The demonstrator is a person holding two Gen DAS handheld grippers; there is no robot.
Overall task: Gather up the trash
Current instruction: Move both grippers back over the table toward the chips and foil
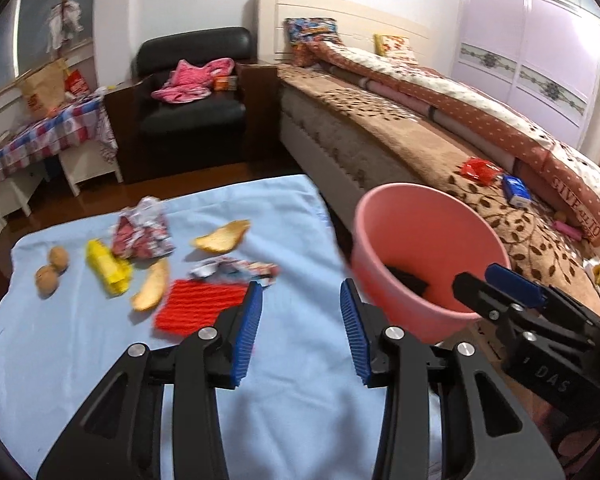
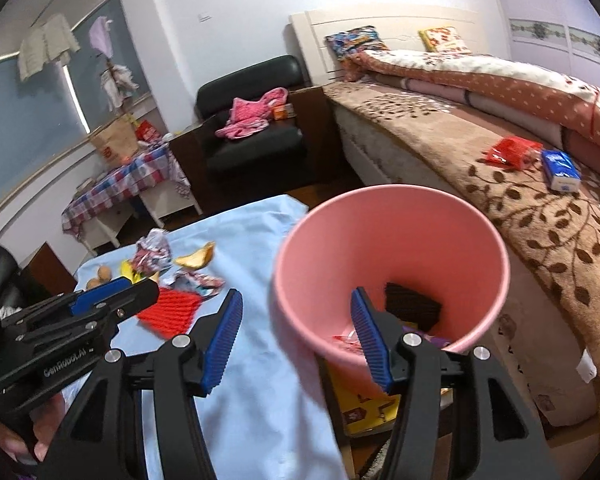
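Blue-padded and spread wide, the left gripper (image 1: 301, 334) hung empty over the near part of the pale blue cloth-covered table (image 1: 80, 380). The right gripper (image 2: 296, 338) matched it — jaws wide apart, nothing between them, its right finger reaching over the near rim of the pink plastic bucket (image 2: 388, 248), which stood at the table's right edge, hard by the bed with the brown leaf-patterned blanket (image 2: 540, 240).

Some collecting looked done: a black ridged piece (image 2: 412, 306) and a red wrapper (image 2: 346, 342) lay at the bucket's bottom. Plenty was left, though! On the cloth sat a red corrugated mat piece (image 1: 198, 306) nearest the left gripper, a crumpled red-and-silver wrapper (image 1: 142, 232) farther back, a flattened foil wrapper (image 1: 236, 270), a yellow plastic scrap (image 1: 106, 268), two pale bread-like crusts (image 1: 222, 236) and two brown walnuts (image 1: 52, 270) at the far left.

By my reckoning the job was in its early part — most of the litter was not yet picked up, and the red mat piece seemed the handiest next grab.
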